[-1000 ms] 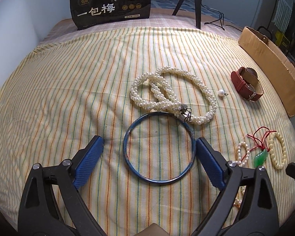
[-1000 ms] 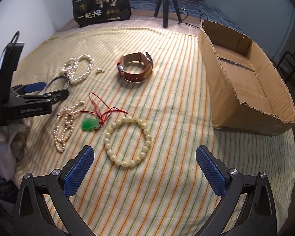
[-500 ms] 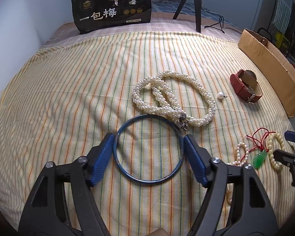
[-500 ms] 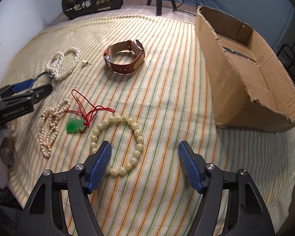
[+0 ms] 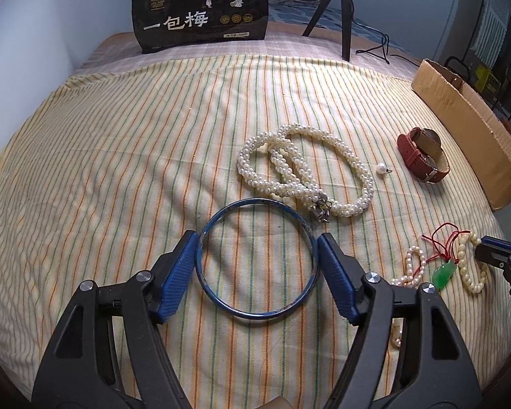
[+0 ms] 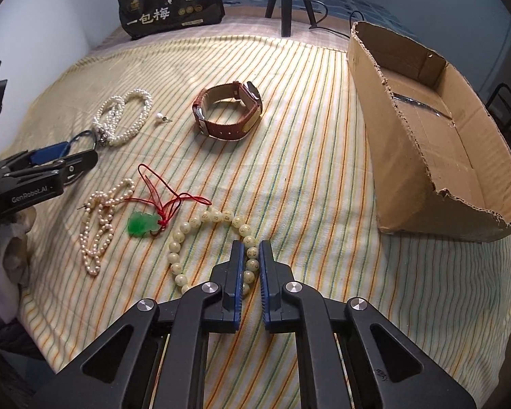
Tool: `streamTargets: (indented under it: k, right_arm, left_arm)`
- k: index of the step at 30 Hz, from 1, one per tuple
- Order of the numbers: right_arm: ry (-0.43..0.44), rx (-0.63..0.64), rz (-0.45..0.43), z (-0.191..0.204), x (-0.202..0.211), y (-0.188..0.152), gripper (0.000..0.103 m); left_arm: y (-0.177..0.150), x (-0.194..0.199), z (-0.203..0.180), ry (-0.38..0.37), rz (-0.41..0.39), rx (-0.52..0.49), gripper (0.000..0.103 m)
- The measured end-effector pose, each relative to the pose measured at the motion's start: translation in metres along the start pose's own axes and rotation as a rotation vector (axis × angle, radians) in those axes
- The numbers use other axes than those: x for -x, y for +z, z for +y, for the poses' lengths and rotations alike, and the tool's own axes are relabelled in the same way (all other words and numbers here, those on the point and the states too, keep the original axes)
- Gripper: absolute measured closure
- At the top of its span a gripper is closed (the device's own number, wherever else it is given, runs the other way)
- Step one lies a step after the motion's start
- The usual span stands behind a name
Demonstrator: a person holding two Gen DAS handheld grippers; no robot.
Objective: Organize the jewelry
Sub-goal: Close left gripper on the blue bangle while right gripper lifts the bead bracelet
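Observation:
A blue bangle (image 5: pixel 257 199) lies flat on the striped cloth (image 5: pixel 119 170). My left gripper (image 5: pixel 257 242) spans it, and both blue pads press its left and right sides. A cream bead bracelet (image 6: pixel 201 220) lies near the cloth's front. My right gripper (image 6: pixel 251 245) is shut on its right-hand beads, which are pinched between the pads. In the left wrist view the right gripper (image 5: pixel 490 243) shows at the far right edge on the bracelet (image 5: pixel 473 283). Only a short arc of the bangle (image 6: pixel 81 136) appears in the right wrist view.
A pearl rope necklace (image 5: pixel 303 170) lies just beyond the bangle, with a single pearl earring (image 5: pixel 381 169) and a brown leather watch (image 6: pixel 228 112). A jade pendant on red cord (image 6: pixel 141 225) and a thin pearl strand (image 6: pixel 97 228) lie left of the bracelet. An open cardboard box (image 6: pixel 426 156) stands at right.
The left jaws narrowed from wide apart until the pads met the bangle. The right jaws closed from fully wide to a pinch on the bead bracelet.

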State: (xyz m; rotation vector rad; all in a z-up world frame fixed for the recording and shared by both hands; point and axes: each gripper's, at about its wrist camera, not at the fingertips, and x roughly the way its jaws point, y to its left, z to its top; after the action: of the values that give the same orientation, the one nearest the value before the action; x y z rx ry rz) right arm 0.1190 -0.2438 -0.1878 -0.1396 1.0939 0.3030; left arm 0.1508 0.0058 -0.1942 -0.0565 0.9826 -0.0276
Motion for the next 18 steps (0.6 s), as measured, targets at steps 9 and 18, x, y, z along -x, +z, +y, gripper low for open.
streamTargets:
  k: [9,18]
  right_arm:
    - [0.015,0.0,-0.044,0.002,0.017,0.003,0.097]
    - [0.038,0.011,-0.13,0.006,0.045,0.016,0.097]
  left_arm:
    - [-0.003,0.012,0.008,0.015,-0.017,0.021,0.03]
    - [0.006,0.049,-0.002,0.014,-0.11,-0.016,0.03]
